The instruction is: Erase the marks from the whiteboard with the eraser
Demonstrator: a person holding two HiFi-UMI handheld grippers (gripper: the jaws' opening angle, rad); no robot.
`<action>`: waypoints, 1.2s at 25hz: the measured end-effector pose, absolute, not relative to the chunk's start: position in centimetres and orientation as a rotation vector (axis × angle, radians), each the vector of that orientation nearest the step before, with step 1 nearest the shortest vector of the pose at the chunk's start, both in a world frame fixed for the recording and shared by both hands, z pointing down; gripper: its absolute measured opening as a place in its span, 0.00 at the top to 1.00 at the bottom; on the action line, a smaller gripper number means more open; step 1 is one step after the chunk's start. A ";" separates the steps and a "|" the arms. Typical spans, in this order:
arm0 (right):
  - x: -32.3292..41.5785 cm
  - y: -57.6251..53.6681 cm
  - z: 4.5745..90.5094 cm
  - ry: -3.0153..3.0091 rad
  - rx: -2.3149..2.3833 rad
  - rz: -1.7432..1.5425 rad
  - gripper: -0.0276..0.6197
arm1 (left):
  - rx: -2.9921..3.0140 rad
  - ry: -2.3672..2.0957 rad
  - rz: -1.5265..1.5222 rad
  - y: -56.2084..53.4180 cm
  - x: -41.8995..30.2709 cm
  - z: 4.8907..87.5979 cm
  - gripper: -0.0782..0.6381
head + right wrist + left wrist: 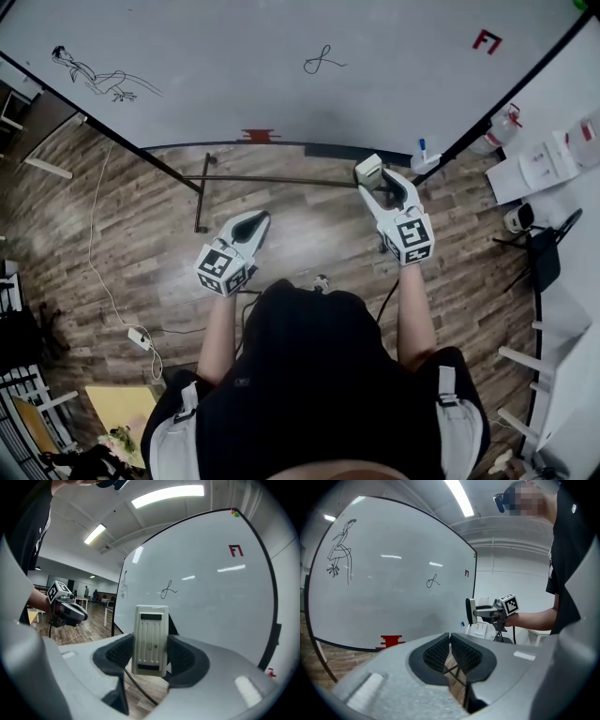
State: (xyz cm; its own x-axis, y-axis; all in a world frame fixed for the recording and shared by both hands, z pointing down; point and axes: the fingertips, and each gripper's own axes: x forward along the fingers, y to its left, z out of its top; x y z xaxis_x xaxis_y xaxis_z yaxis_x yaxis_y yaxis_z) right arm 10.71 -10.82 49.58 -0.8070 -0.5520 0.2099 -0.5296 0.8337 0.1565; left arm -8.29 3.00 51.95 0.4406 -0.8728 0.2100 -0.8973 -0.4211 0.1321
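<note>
A large whiteboard point(281, 75) stands ahead of me. It carries a black figure sketch point(98, 77) at the left, a small black squiggle point(322, 64) in the middle, a red mark point(487, 40) at the upper right and a red mark point(259, 135) near its bottom edge. My right gripper point(372, 176) is shut on the pale eraser point(150, 639), held just short of the board's lower edge. My left gripper point(253, 223) hangs lower, over the floor, shut with nothing in it. The squiggle point(168, 590) and red mark point(236, 550) lie above the eraser in the right gripper view.
The board's metal stand point(202, 187) and crossbar sit below it on the wood floor. A marker point(422, 148) rests on the board's tray at the right. White tables with bottles point(553, 159) stand at right. A cable and adapter point(139, 337) lie on the floor at left.
</note>
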 end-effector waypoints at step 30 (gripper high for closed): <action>9.3 -27.2 35.7 -2.548 1.302 -0.641 0.61 | 2.536 -1.466 0.163 -9.0 -13.9 50.8 0.86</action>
